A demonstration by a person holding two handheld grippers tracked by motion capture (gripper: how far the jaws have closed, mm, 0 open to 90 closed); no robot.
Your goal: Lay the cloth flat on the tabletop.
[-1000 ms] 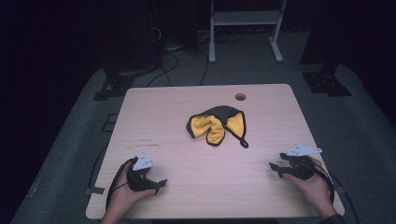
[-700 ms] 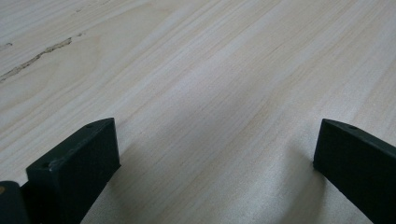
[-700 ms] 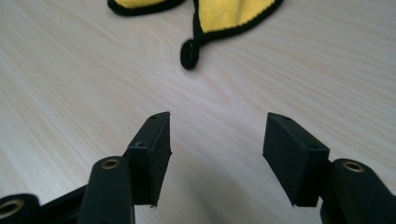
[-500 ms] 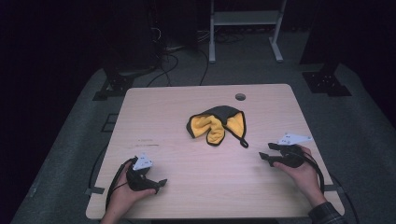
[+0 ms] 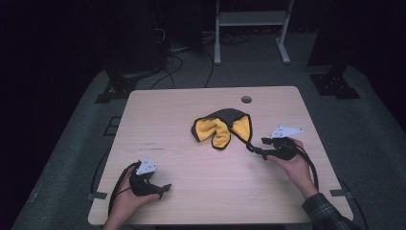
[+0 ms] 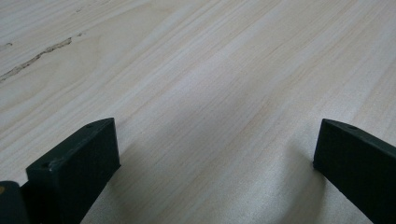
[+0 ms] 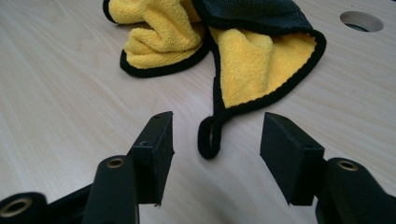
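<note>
Looking down from high view: yellow-and-black cloth (image 5: 222,128) crumpled mid-worktop (image 5: 182,120), my right gripper (image 5: 262,147) just beside its loop, my left gripper (image 5: 163,188) well apart near front-left edge. Left gripper view: my fingers (image 6: 79,161) wide apart over bare wood, holding nothing. Right gripper view: fingers (image 7: 156,144) part open, just been closing, cloth's black loop (image 7: 208,137) between them, untouched; round hole (image 7: 361,21) beyond.

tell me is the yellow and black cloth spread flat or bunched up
Bunched up. The cloth lies crumpled on the table, yellow folds heaped over each other and the dark side flipped over on top; its hanging loop sticks out.
</note>
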